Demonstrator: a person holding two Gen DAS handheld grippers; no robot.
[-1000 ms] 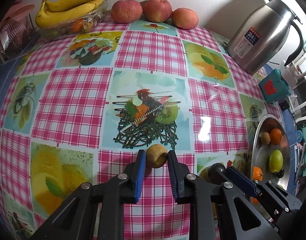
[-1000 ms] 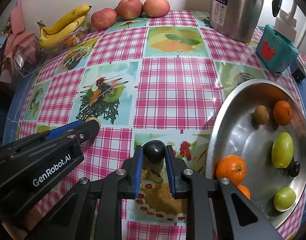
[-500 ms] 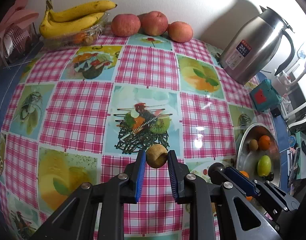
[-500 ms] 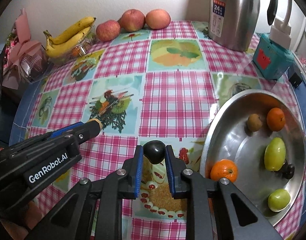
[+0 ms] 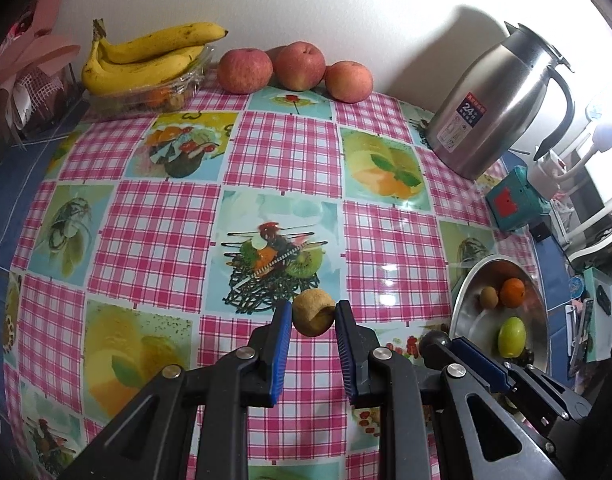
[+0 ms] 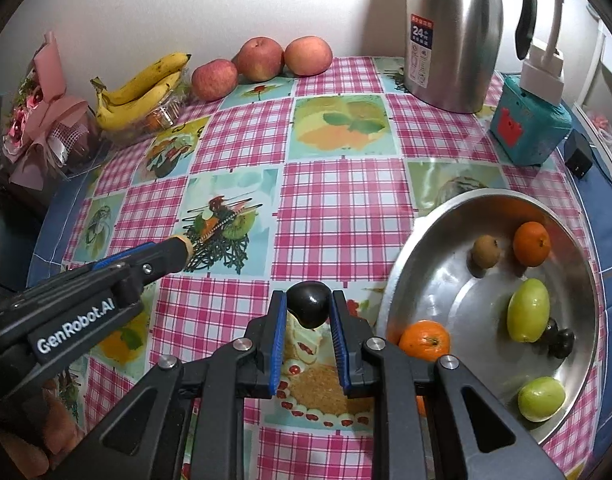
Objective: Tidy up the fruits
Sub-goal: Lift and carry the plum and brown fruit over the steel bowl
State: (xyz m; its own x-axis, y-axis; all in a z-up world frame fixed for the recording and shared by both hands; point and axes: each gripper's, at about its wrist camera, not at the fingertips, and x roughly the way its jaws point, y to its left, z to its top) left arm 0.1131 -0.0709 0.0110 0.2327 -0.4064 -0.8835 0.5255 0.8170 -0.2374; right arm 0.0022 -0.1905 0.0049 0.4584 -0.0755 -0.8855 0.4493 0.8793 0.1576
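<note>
Both grippers have lifted off the worktop since a second ago, each with a fruit: more of the checked cloth now shows around them in both wrist views, and the far wall items sit lower in frame. Grip itself unchanged.

Left gripper: jaws pinching a small brown kiwi-like fruit, held clear above the cloth, near-centre of the worktop. Right gripper: jaws pinching a dark plum-like fruit, hanging just left of the steel bowl.

The bowl, near right, already holds two oranges, two green fruits, a brown one and some dark ones. Bananas and three apples sit at the far edge, untouched.

Meaning: pick phase looks done for both hands; the next step is likely carry over the rim and drop in. The right is nearly there; the left has further to travel rightwards and shares a tight space with the other gripper, so a bump is the risk.
</note>
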